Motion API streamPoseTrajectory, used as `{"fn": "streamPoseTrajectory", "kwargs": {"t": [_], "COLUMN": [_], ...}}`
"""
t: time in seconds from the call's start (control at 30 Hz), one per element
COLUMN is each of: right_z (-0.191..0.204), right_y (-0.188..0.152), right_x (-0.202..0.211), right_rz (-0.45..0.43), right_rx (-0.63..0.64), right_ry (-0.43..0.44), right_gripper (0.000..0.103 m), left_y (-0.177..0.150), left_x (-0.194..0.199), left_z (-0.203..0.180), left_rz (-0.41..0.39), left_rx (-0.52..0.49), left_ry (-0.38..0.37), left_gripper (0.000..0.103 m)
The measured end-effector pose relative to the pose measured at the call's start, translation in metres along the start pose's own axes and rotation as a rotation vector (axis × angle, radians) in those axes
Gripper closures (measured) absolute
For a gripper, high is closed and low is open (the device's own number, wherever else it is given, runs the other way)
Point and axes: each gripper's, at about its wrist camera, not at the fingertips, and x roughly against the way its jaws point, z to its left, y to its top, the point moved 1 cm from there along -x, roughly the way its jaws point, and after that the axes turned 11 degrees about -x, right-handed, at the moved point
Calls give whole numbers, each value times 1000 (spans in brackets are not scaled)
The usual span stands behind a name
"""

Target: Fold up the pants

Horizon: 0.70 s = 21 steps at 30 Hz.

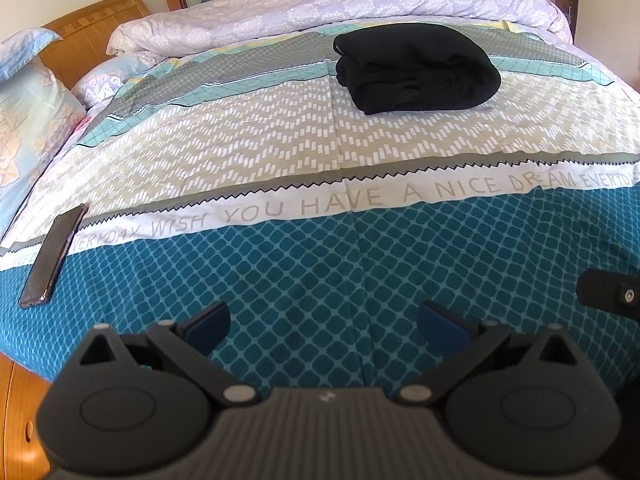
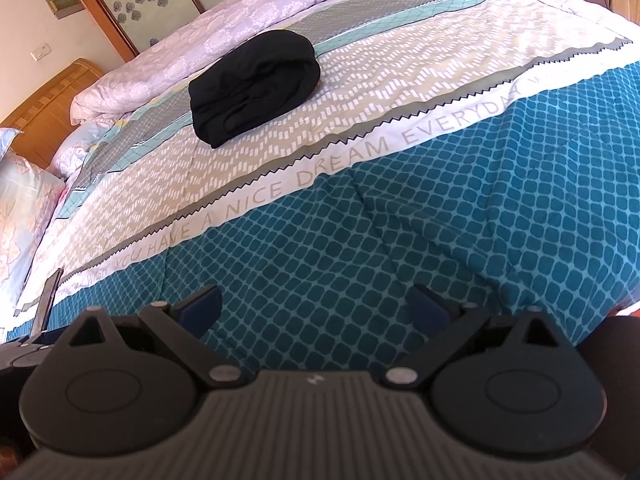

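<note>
Left wrist view: left gripper [image 1: 323, 327] at 6 o'clock, blue-padded fingers [image 1: 210, 326] spread wide apart, empty, above the teal lattice-patterned bedspread [image 1: 320, 272]. Black pants folded into a thick bundle [image 1: 416, 68] at 1 o'clock, well apart from the gripper, resting on the beige chevron band just before the rumpled lilac floral duvet [image 1: 320, 4]. Dark slim smartphone [image 1: 54, 256] flat at 9 o'clock.

Right wrist view: right gripper [image 2: 314, 312] at 6 o'clock, jaws likewise wide apart, holding nothing. Pants bundle [image 2: 254, 86] at 11 o'clock, far off, untouched.
</note>
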Motion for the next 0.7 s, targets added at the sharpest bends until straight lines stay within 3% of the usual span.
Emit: {"fn": "streamPoseTrajectory", "kwargs": {"t": [0.33, 0.7], "right_z": [1, 2], "right_y": [-1, -4], "right_x": [-3, -7], "right_rz": [19, 26], "right_rx": [9, 19], "right_ry": [-10, -23], "right_gripper": [2, 0], "left_y": [-6, -9], "left_x": [-12, -17], "left_z": [3, 6], "left_rz": [76, 90], "left_rx": [35, 62], "left_ry": [-18, -33], "left_gripper": [0, 0]}}
